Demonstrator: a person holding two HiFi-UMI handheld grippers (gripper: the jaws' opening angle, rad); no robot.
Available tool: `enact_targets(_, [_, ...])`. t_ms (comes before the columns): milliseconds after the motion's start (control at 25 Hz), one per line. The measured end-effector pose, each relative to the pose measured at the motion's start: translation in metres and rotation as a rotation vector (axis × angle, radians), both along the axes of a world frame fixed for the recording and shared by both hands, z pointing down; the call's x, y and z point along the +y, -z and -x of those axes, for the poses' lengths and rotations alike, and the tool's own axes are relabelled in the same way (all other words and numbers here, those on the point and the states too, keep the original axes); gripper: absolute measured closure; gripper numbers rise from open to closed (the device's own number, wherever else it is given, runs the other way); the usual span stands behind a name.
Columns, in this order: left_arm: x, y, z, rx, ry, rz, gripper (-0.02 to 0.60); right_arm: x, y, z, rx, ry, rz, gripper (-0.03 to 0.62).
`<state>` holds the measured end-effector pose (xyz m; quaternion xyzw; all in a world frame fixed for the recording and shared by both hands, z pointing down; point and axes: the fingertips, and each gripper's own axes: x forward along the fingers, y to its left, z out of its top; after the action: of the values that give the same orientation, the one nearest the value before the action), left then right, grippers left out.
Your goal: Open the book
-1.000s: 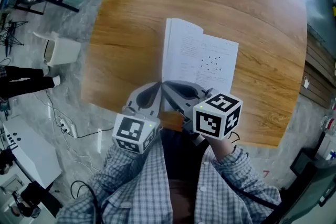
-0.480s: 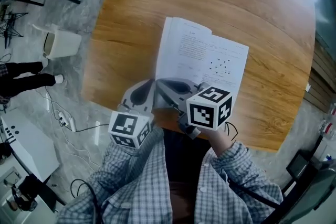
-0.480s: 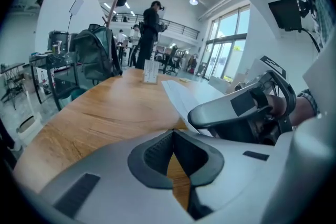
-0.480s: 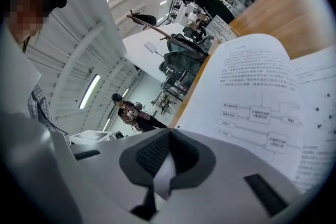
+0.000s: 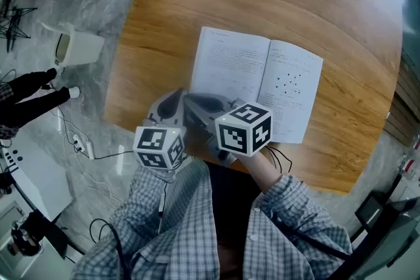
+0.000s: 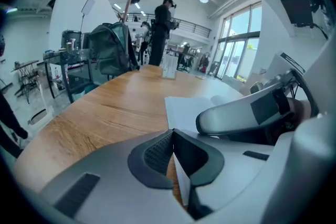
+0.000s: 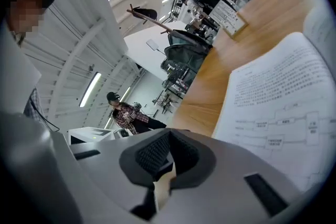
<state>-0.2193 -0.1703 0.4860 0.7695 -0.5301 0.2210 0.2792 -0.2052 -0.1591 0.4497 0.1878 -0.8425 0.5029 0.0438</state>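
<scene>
**Inspector:** Head view first. Where is the book?

**Assistant:** The book [image 5: 259, 88] lies open and flat on the wooden table [image 5: 315, 3], toward the person's edge, with two printed pages facing up. The left gripper [image 5: 172, 101] and the right gripper [image 5: 197, 101] are side by side at its near left corner.

**Inspector:** Left gripper view?

**Assistant:** The jaws are clenched, the pads meet at the tip and nothing is gripped. A white page lies just ahead. The other gripper's arm crosses on the right.

**Inspector:** Right gripper view?

**Assistant:** The jaws are pressed fully together and are empty. The open pages spread to the right, showing text and boxed diagrams.
</scene>
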Motion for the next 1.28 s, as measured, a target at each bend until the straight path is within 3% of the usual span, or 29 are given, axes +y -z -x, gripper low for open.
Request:
enact_targets(120, [-0.002, -0.008, -0.007, 0.019, -0.005, 0.006, 0.572, -0.005, -0.009, -0.004, 0.009, -0.027, 0.012, 0.574])
enact_targets(320, [0.003, -0.012, -0.034, 0.014, -0.081, 0.006, 0.572, -0.010, -0.009, -0.014, 0.009, -0.045, 0.004, 0.574])
enact_targets(560, [0.010, -0.008, -0.056, -0.005, -0.156, -0.010, 0.572, -0.008, 0.010, -0.040, 0.043, -0.098, -0.108, 0.574])
enact_targets(800, [0.007, 0.019, -0.082, 0.006, -0.209, -0.071, 0.572, -0.010, 0.027, -0.100, 0.149, -0.209, -0.244, 0.574])
enact_targets(1080, [0.007, 0.051, -0.124, 0.029, -0.289, -0.153, 0.572, -0.005, 0.032, -0.180, 0.297, -0.377, -0.298, 0.574])
enact_targets(1280, [0.009, 0.086, -0.154, 0.081, -0.331, -0.215, 0.572, 0.004, 0.061, -0.228, 0.347, -0.488, -0.343, 0.574])
